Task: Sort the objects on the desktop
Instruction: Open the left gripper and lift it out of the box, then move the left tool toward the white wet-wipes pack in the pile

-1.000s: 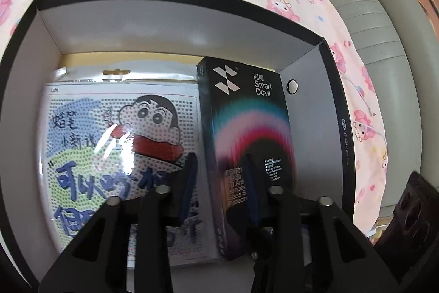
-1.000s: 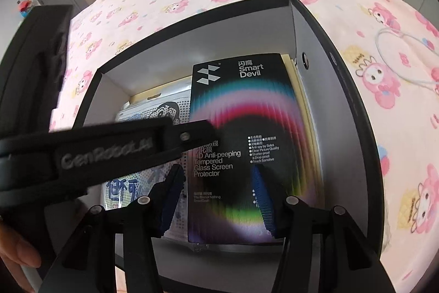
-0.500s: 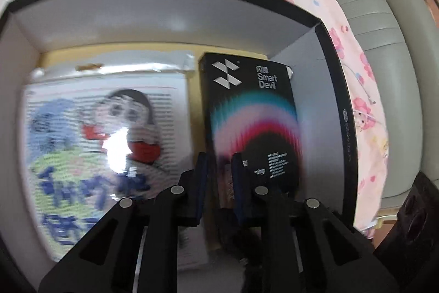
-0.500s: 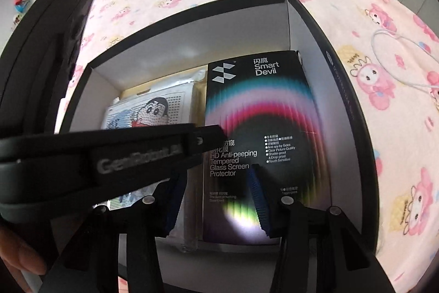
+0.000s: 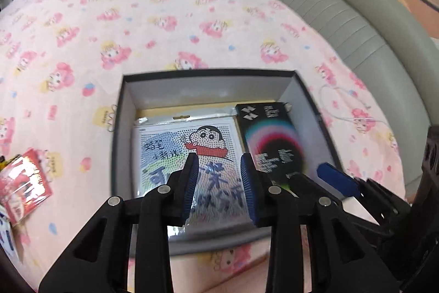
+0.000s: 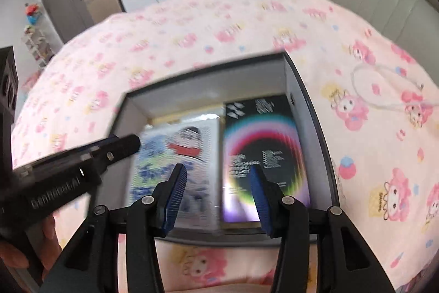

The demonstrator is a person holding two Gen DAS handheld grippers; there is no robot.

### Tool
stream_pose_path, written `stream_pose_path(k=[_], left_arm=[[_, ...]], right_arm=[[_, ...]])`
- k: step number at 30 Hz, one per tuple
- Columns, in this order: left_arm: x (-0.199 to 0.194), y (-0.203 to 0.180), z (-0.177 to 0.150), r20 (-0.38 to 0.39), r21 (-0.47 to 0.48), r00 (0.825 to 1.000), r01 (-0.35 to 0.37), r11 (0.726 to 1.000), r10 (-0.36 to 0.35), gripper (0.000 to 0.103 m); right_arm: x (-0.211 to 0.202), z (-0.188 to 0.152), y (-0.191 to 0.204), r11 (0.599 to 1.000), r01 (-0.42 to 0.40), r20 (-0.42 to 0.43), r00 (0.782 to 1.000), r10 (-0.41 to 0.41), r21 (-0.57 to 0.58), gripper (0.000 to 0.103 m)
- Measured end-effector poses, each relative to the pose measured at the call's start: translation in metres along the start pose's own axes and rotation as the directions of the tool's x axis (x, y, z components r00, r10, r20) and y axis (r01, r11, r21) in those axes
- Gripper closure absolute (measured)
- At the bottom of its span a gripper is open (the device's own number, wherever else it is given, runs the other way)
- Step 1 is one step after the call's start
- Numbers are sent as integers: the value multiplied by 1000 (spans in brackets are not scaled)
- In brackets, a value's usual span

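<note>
A black-rimmed box (image 5: 118, 128) (image 6: 315, 133) sits on the pink cartoon bedsheet. Inside lie a cartoon bead-art packet (image 5: 175, 150) (image 6: 170, 155) on the left and a black Smart Devil screen-protector box (image 5: 269, 133) (image 6: 260, 142) on the right. My left gripper (image 5: 219, 169) is open and empty, held above the near part of the box. My right gripper (image 6: 216, 177) is open and empty, also above the near edge. The left gripper's fingers (image 6: 120, 147) cross the right wrist view; a right pad (image 5: 334, 177) shows in the left wrist view.
A red snack packet (image 5: 22, 183) lies on the sheet at the left edge. A white cable (image 6: 384, 84) (image 5: 343, 103) lies on the sheet right of the box. A grey-green padded headboard (image 5: 343, 13) runs along the right. A door and shelves stand at the far left (image 6: 63, 4).
Both grippers have pulled back and up from inside the box, which now looks smaller. The left gripper narrowed half a second ago and has opened again. The items stay in the box.
</note>
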State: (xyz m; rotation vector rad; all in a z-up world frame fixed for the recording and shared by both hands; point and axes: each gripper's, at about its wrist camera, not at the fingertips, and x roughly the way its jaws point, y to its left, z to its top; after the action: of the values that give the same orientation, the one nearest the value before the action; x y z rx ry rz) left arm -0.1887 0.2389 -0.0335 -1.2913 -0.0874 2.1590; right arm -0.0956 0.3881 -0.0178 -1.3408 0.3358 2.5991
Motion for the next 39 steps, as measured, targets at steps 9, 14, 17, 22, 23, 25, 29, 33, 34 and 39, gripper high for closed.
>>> stream_pose_path(k=[9, 14, 17, 22, 23, 25, 29, 33, 34, 39], left_arm=[[-112, 17, -37, 163, -41, 986, -27, 999, 33, 73], [-166, 33, -74, 232, -64, 967, -96, 993, 109, 64], [-189, 45, -93, 258, -87, 950, -158, 984, 176, 64], [-229, 79, -123, 291, -169, 924, -204, 964, 247, 64], [-237, 85, -129, 298, -185, 918, -213, 959, 261, 64], [-246, 97, -138, 298, -200, 909, -237, 951, 290, 64], [-258, 123, -149, 305, -238, 893, -265, 935, 330, 65], [-269, 151, -160, 304, -292, 884, -270, 918, 356, 65], [-272, 158, -164, 306, -307, 881, -267, 914, 360, 65], [-278, 199, -180, 291, -401, 872, -261, 878, 393, 65]], right_arm=[[-61, -14, 71, 990, -68, 138, 987, 86, -126, 55], [-85, -39, 116, 975, -113, 180, 973, 147, -189, 52], [-86, -51, 145, 961, -159, 158, 968, 197, -228, 51], [-85, -69, 193, 934, -220, 120, 958, 262, -282, 51], [-86, -72, 201, 930, -231, 117, 955, 273, -287, 51], [-90, -77, 216, 925, -246, 123, 949, 291, -289, 51], [-94, -84, 246, 909, -272, 129, 937, 324, -315, 51], [-91, -88, 277, 891, -274, 114, 936, 334, -362, 51], [-90, -89, 284, 883, -286, 104, 933, 345, -372, 51], [-79, -95, 324, 846, -305, 66, 927, 368, -437, 51]])
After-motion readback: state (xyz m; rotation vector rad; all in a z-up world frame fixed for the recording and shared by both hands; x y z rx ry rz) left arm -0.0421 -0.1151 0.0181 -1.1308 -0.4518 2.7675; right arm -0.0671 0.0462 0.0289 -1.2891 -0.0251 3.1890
